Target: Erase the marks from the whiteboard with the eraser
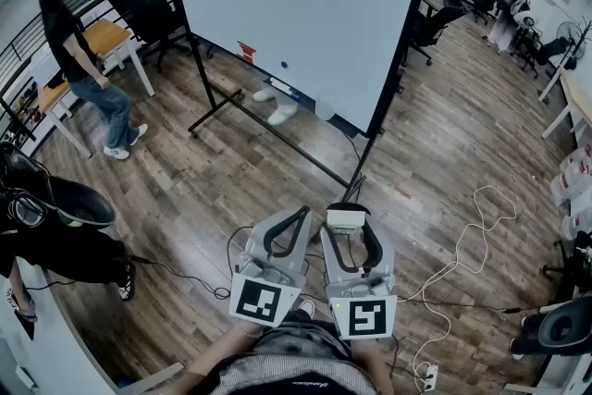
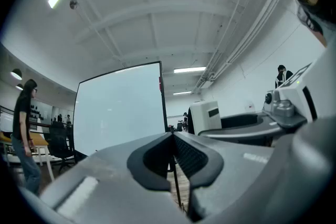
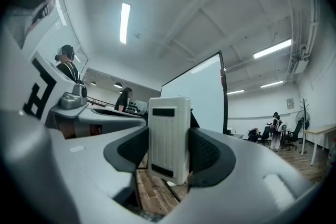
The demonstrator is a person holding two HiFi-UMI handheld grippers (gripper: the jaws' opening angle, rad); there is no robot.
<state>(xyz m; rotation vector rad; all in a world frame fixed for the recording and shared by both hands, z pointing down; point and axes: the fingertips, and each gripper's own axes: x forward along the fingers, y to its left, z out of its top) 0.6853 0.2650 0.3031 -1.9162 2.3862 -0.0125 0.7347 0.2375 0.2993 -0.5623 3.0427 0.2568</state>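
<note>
Eraser (image 3: 169, 139): white, ribbed, upright, clamped between the jaws of the right gripper (image 1: 348, 219); held low, close in front of the person's body. Left gripper (image 2: 171, 137): jaws pressed together, nothing between them, just beside the right one. Whiteboard (image 1: 296, 5): on a black stand ahead, well apart from both grippers; mostly blank, with a small blue spot (image 1: 284, 65) and a red patch (image 1: 246, 52) near the lower edge. Wooden floor (image 1: 231, 171) beneath; white cable (image 1: 460, 247) looped at right. Bystander (image 1: 81, 60) at far left, beside a table (image 1: 106, 37).
</note>
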